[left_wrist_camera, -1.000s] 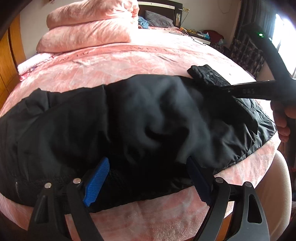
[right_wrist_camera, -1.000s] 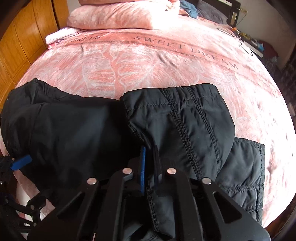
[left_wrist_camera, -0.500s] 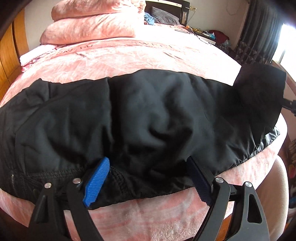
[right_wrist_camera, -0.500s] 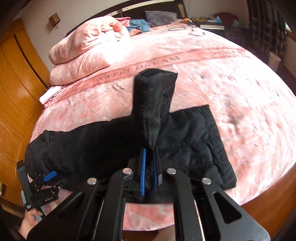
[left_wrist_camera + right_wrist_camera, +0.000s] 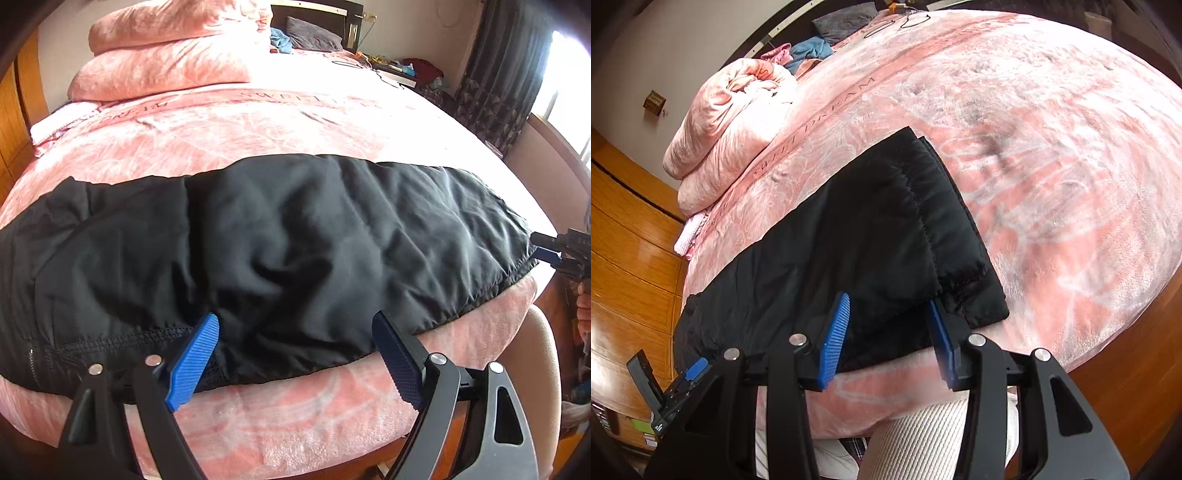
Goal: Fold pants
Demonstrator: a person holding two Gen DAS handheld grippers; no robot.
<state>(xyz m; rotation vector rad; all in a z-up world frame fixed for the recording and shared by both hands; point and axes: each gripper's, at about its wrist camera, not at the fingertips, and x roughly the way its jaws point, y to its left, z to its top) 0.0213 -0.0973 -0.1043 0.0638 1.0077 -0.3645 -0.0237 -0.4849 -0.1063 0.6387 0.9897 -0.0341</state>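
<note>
Black pants [image 5: 295, 240] lie stretched sideways along the near edge of the pink bed [image 5: 258, 122]. My left gripper [image 5: 295, 321] hovers open over their near hem, blue pads wide apart and pressing nothing. In the right wrist view the quilted leg end [image 5: 905, 221] lies flat on the bed. My right gripper [image 5: 888, 302] is opening at its near corner, and the cloth between the pads is not pinched. The right gripper [image 5: 554, 251] also shows at the pants' right end in the left wrist view. The left gripper [image 5: 690, 373] shows at the far left in the right wrist view.
A folded pink duvet [image 5: 166, 55] is stacked at the head of the bed. A wooden wardrobe [image 5: 628, 258] stands on the left. The person's leg in white ribbed cloth [image 5: 916, 435] is under the right gripper. Dark curtains [image 5: 498, 92] hang by the window.
The right gripper swung the raised leg end out to the right, laid it flat, and its jaws parted. The left gripper stayed open and drew back slightly.
</note>
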